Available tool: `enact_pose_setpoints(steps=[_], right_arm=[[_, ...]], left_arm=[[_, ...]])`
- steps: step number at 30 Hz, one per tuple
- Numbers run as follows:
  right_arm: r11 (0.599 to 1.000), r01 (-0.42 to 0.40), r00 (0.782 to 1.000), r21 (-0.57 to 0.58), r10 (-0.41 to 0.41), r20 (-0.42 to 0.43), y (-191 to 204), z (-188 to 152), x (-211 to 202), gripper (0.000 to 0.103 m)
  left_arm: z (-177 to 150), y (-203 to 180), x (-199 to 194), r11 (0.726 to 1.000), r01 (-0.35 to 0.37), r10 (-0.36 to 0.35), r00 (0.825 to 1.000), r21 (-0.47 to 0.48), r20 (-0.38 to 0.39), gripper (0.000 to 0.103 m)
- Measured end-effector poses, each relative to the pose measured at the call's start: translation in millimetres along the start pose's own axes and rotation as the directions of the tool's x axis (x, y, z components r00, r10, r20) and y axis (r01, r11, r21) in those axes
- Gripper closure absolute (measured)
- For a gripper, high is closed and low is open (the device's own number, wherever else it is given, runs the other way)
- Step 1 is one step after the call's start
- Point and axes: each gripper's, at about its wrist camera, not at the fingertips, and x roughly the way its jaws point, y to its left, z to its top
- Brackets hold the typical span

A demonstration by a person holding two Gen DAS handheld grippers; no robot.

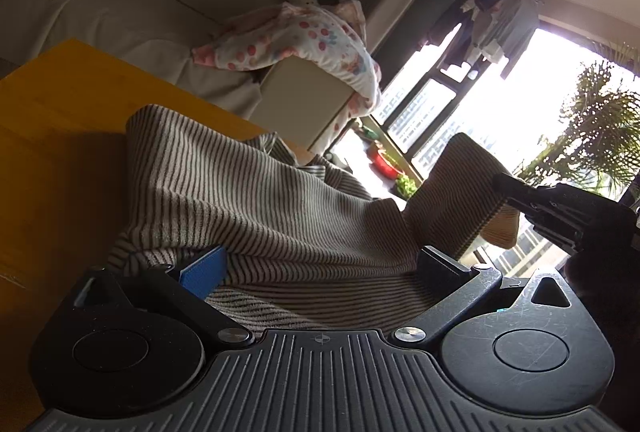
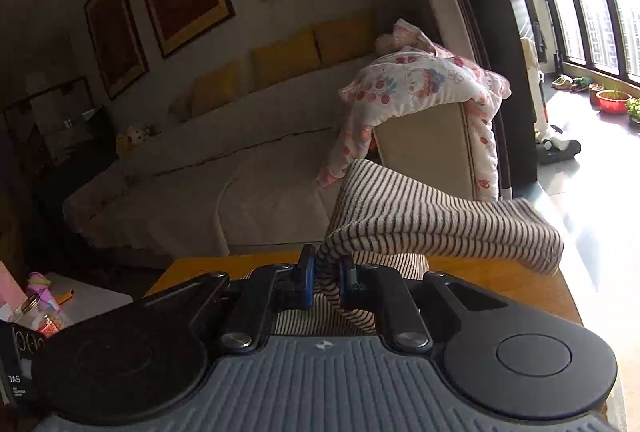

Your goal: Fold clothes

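A beige garment with thin dark stripes (image 1: 248, 191) lies bunched on the wooden table (image 1: 60, 119). My left gripper (image 1: 320, 264) is wide open, its blue-padded fingers (image 1: 204, 272) set either side of a thick fold of the cloth. My right gripper (image 2: 326, 284) is shut on a folded edge of the same striped garment (image 2: 432, 216) and holds it lifted above the table (image 2: 500, 284). The right gripper (image 1: 516, 195) also shows in the left wrist view, pinching a raised flap of the cloth.
A chair draped with a white floral quilt (image 1: 304, 39) stands behind the table, with a covered sofa (image 2: 192, 183) beyond. Large bright windows (image 1: 500, 119), plants and a red basin (image 2: 612, 101) are on the right. A small side table with jars (image 2: 44, 316) stands at the left.
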Motion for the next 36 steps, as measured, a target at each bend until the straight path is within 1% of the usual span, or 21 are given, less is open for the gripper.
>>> enact_pose_setpoints(steps=[1,2,4,5,7,8,12,15,17,18,19,20,21,22,24,25,27,28,30,33,36], right_arm=[[0.999,-0.047,0.998,-0.009,0.047,-0.039,8.8,-8.9,-1.1,0.092],[0.998,-0.057,0.996,-0.007,0.056,-0.076,11.3,-21.4,-0.1,0.092],[0.998,-0.062,0.988,0.000,0.061,-0.143,13.3,-44.1,1.9,0.088],[0.998,-0.058,0.985,0.004,0.058,-0.162,13.0,-51.6,1.4,0.085],[0.998,-0.059,0.986,0.036,0.063,-0.154,7.8,-55.6,-5.3,0.069],[0.997,-0.059,0.987,0.052,0.066,-0.149,5.2,-57.4,-8.8,0.066],[0.973,-0.020,0.998,0.228,0.035,-0.061,-21.3,-42.6,-2.3,0.064],[0.934,-0.001,1.000,0.358,0.000,0.002,-41.3,-31.2,2.8,0.051],[0.910,0.054,0.998,0.412,-0.056,-0.008,-53.7,-27.5,22.0,0.050],[0.906,0.061,0.998,0.420,-0.056,-0.026,-57.5,-24.9,33.0,0.050],[0.902,0.067,0.998,0.427,-0.053,-0.044,-61.1,-22.2,44.1,0.052],[0.907,0.062,0.997,0.417,-0.037,-0.069,-59.3,-17.8,53.0,0.055],[0.912,0.056,0.995,0.406,-0.020,-0.093,-57.1,-13.3,61.7,0.075],[0.924,0.040,0.995,0.380,-0.001,-0.102,-48.8,-5.5,66.1,0.086],[0.959,0.002,0.997,0.282,0.019,-0.072,-21.8,19.3,60.5,0.094],[0.972,-0.022,0.999,0.232,0.030,-0.032,-7.0,35.5,53.2,0.095],[0.985,-0.062,0.996,0.160,0.052,0.066,17.7,68.1,37.7,0.095],[0.989,-0.086,0.991,0.123,0.073,0.110,31.3,82.2,31.5,0.095],[0.991,-0.130,0.974,0.046,0.118,0.193,58.6,110.3,19.3,0.095],[0.983,-0.182,0.966,-0.040,0.186,0.177,96.1,116.7,31.5,0.095],[0.971,-0.220,0.971,-0.092,0.227,0.080,129.0,96.2,62.5,0.095]], left_arm=[[0.0,0.1,0.2,1.000,0.000,0.000,1.000,0.000,0.000,0.000],[0.2,0.5,0.2,1.000,0.001,-0.001,1.000,0.000,-0.001,0.000],[0.4,0.9,0.2,1.000,0.002,-0.002,1.000,-0.001,-0.001,0.000],[0.5,1.1,0.1,1.000,0.002,-0.002,1.000,-0.001,-0.001,0.000],[0.1,1.4,0.2,1.000,0.004,-0.004,1.000,-0.002,-0.001,0.000],[0.2,1.8,0.1,1.000,0.005,-0.005,1.000,-0.003,-0.001,0.000],[0.0,3.4,-0.1,1.000,0.011,-0.011,1.000,-0.010,0.003,0.000],[0.0,4.2,0.2,1.000,0.013,-0.013,1.000,-0.012,0.004,0.000],[-0.2,4.4,0.6,1.000,0.014,-0.014,1.000,-0.012,0.004,0.000],[-0.3,4.0,0.5,1.000,0.014,-0.013,1.000,-0.012,0.004,0.000],[-0.5,3.6,0.4,1.000,0.013,-0.013,1.000,-0.012,0.004,0.000],[-0.3,3.8,0.0,1.000,0.015,-0.015,1.000,-0.013,0.003,0.000],[0.4,4.5,-0.7,1.000,0.021,-0.021,1.000,-0.017,0.002,0.000],[1.4,5.6,-1.9,0.999,0.031,-0.031,1.000,-0.024,-0.004,0.000],[3.5,7.5,-7.5,0.998,0.054,-0.055,0.998,-0.041,-0.036,0.000],[3.6,8.8,-11.6,0.996,0.073,-0.076,0.996,-0.050,-0.055,0.000],[2.7,9.3,-20.8,0.993,0.103,-0.107,0.991,-0.059,-0.080,0.000],[2.4,7.9,-27.8,0.992,0.120,-0.124,0.989,-0.049,-0.087,0.000],[2.8,3.5,-41.6,0.991,0.133,-0.134,0.988,-0.020,-0.071,0.000],[2.1,-3.9,-55.3,0.991,0.133,-0.132,0.990,0.017,-0.055,0.000],[-3.4,-9.4,-59.6,0.992,0.122,-0.119,0.990,0.040,-0.074,0.000]])
